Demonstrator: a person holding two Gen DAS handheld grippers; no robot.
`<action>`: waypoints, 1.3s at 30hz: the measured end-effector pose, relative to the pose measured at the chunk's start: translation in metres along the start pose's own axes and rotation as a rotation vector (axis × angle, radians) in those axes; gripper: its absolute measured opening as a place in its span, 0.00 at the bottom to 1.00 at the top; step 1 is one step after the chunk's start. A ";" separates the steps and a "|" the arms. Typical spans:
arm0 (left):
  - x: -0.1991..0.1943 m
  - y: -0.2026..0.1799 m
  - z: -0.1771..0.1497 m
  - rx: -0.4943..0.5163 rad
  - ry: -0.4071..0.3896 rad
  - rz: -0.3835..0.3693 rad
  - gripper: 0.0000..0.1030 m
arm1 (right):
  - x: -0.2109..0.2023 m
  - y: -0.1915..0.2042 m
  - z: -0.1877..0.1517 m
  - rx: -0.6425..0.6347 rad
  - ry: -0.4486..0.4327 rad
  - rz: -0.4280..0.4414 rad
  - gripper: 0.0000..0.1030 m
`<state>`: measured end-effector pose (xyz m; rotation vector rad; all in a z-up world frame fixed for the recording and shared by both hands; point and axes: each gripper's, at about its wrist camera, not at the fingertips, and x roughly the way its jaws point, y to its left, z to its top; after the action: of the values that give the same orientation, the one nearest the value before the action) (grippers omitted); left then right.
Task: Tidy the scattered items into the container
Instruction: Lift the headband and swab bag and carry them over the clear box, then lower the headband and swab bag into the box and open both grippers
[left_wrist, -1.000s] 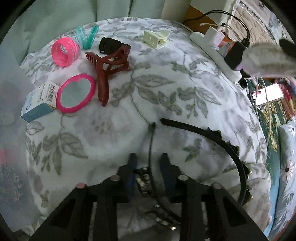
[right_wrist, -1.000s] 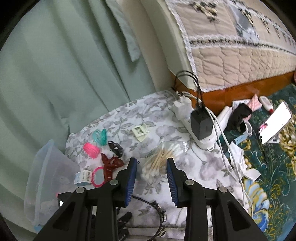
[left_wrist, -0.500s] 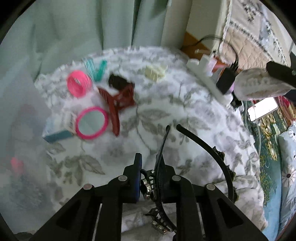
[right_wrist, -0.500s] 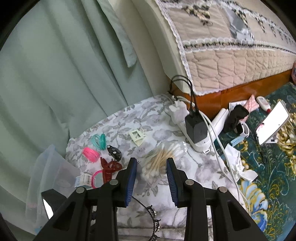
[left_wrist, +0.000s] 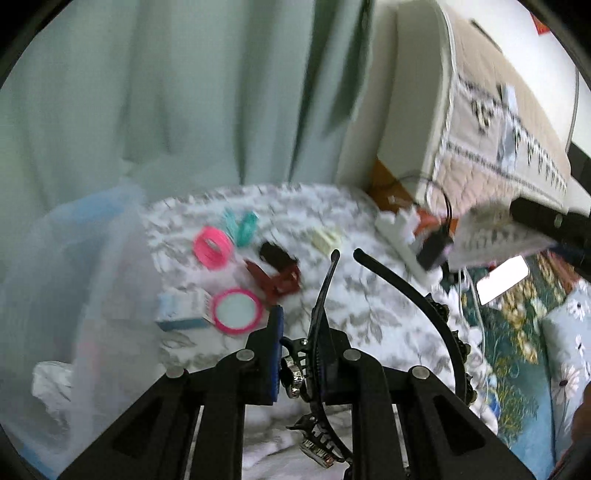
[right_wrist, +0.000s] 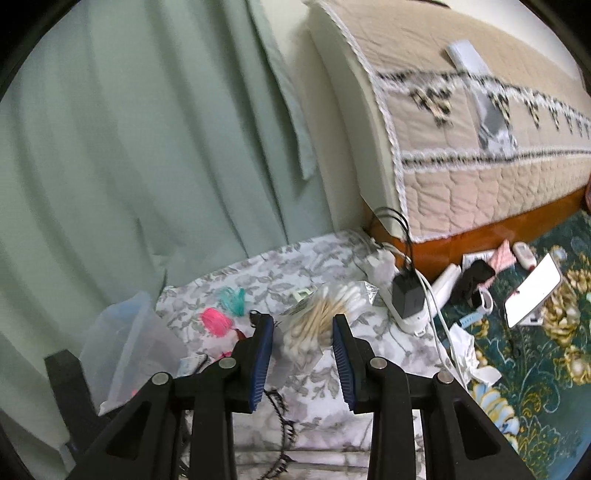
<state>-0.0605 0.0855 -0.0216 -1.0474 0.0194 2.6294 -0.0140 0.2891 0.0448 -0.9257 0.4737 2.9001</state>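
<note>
One item newly lifted: black headband (left_wrist: 406, 291), flat on the floral cloth (left_wrist: 354, 302) a second ago, now pinched in left gripper (left_wrist: 299, 354), arching toward 1 o'clock. Headed for clear container (left_wrist: 74, 280) at 9 o'clock. Right gripper (right_wrist: 303, 354) spread, empty, above cotton swabs (right_wrist: 321, 314).

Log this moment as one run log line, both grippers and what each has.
left gripper: shut on black toothed headband, lifted | right gripper: open, cotton swab bag between fingers | clear plastic container: left of cloth
</note>
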 end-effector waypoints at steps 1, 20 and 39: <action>-0.008 0.006 0.002 -0.012 -0.021 0.002 0.15 | -0.004 0.005 0.000 -0.011 -0.007 0.004 0.34; -0.116 0.133 -0.010 -0.257 -0.254 0.150 0.15 | -0.034 0.140 -0.012 -0.266 -0.062 0.164 0.34; -0.139 0.239 -0.060 -0.501 -0.278 0.303 0.15 | -0.002 0.250 -0.046 -0.457 0.022 0.273 0.34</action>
<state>0.0055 -0.1888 0.0038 -0.8547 -0.6171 3.1261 -0.0240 0.0370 0.0786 -1.0096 -0.0814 3.3269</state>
